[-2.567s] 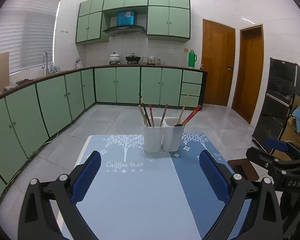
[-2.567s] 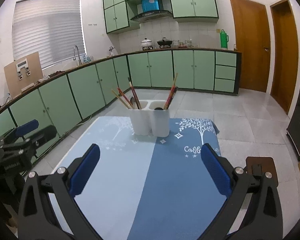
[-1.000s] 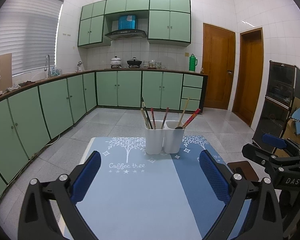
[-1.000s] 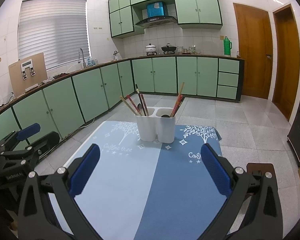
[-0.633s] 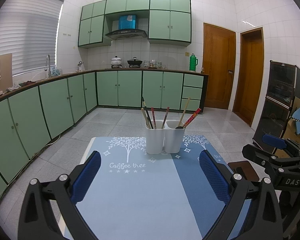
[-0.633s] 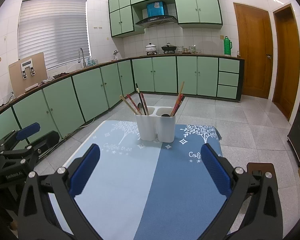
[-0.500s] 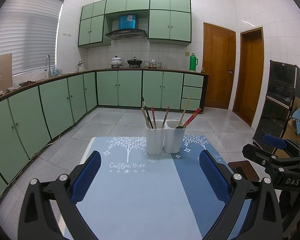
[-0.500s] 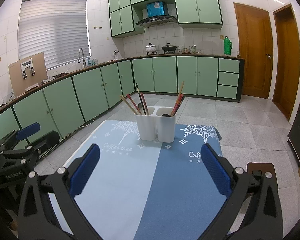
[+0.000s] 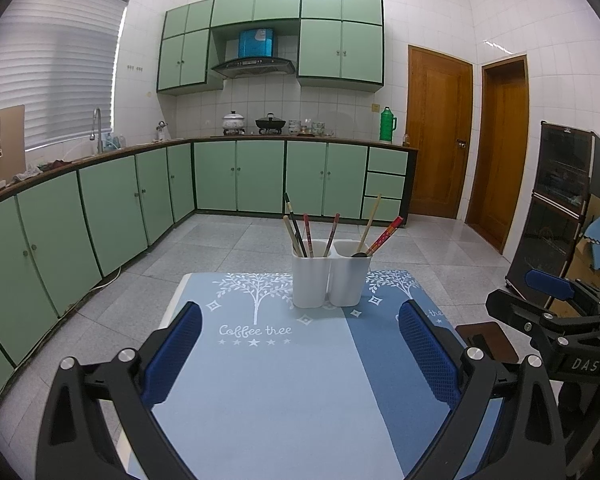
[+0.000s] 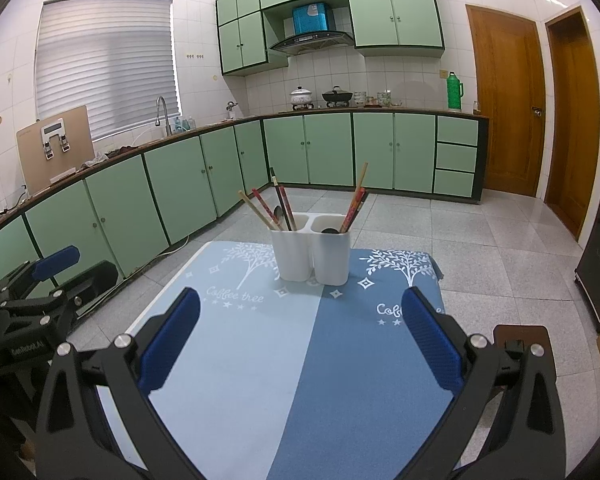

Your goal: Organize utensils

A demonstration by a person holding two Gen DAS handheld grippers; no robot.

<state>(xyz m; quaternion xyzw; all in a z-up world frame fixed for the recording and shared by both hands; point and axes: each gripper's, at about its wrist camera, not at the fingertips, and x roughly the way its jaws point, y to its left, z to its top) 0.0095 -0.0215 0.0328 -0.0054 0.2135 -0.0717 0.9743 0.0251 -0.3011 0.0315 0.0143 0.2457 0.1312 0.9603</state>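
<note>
A white two-cup utensil holder (image 9: 330, 274) stands upright at the far end of a blue table mat (image 9: 284, 372). It also shows in the right wrist view (image 10: 310, 254). Several chopsticks (image 9: 306, 234) and a dark spoon lean in its left cup; more chopsticks (image 9: 384, 234) and a dark spoon sit in its right cup. My left gripper (image 9: 300, 354) is open and empty, well short of the holder. My right gripper (image 10: 300, 344) is open and empty too, beside the left one (image 10: 40, 300).
The mat (image 10: 300, 360) covers a small table with tiled floor on all sides. Green kitchen cabinets (image 9: 140, 200) run along the left and back. A dark cabinet (image 9: 560, 208) stands at the right. The right gripper's body (image 9: 560, 332) sits by the table's right edge.
Both grippers have pulled back and risen slightly since 2.6 s ago; the holder looks a little farther. Over the last second nothing has visibly moved.
</note>
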